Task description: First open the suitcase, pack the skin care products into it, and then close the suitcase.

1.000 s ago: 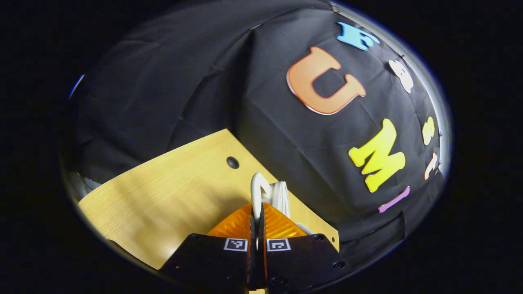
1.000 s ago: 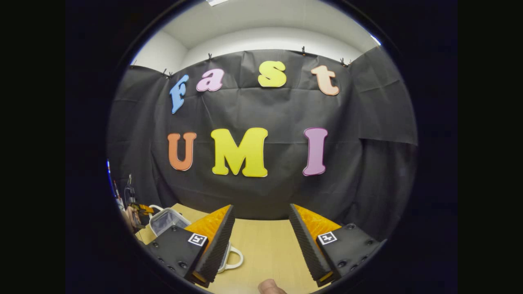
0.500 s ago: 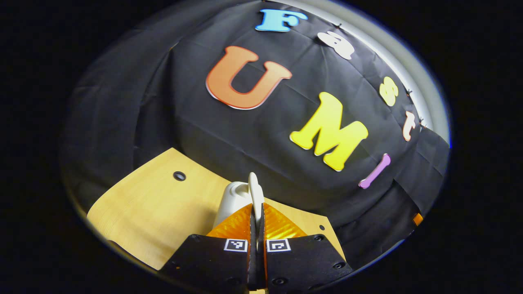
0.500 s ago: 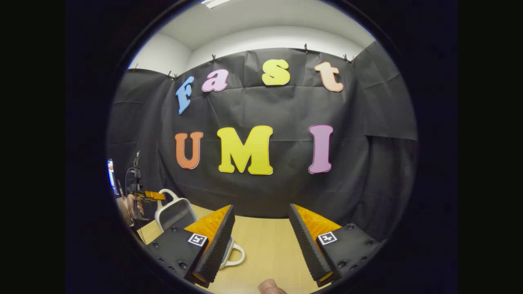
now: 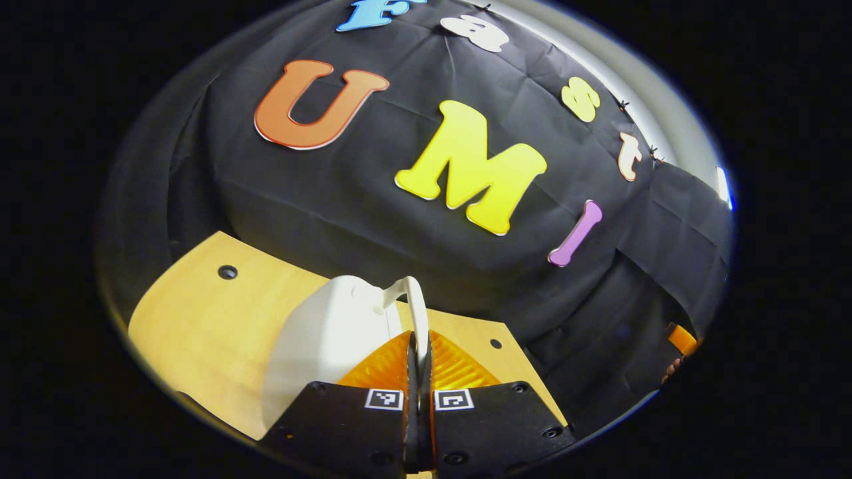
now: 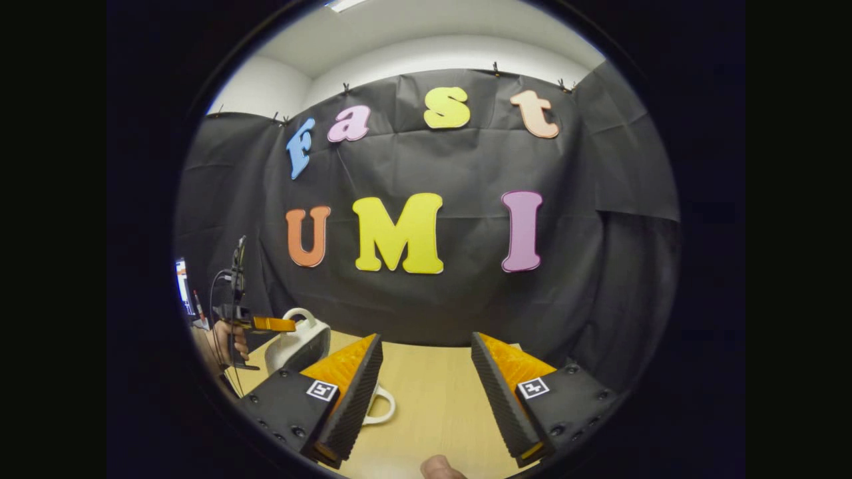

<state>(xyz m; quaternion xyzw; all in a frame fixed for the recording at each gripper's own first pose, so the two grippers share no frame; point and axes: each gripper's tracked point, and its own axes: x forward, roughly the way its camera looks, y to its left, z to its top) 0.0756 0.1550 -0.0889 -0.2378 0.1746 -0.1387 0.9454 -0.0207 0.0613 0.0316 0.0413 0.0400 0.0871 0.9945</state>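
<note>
In the left gripper view my left gripper (image 5: 419, 338) is shut on the thin white handle (image 5: 414, 303) of the suitcase lid (image 5: 326, 339), whose smooth white shell curves off to the left below it. The right gripper view shows that gripper (image 6: 274, 324) far left, held by a hand (image 6: 223, 342), with the lid (image 6: 301, 346) raised and tilted over the table. My right gripper (image 6: 426, 346) hangs open above the table with nothing between its fingers. A second white handle (image 6: 381, 404) of the suitcase peeks out behind the right gripper's left finger (image 6: 346, 386).
The wooden table (image 6: 432, 399) runs back to the black cloth wall. Two small dark holes (image 5: 227, 271) (image 5: 490, 343) sit in the tabletop. A fingertip (image 6: 436, 469) shows at the bottom edge. An orange bit of the right gripper (image 5: 680, 339) shows far right.
The left gripper has swung the lid by its handle: its mesh inside faced the right gripper view, now the white outer shell shows and the lid tips over. The right gripper stayed open and barely moved.
</note>
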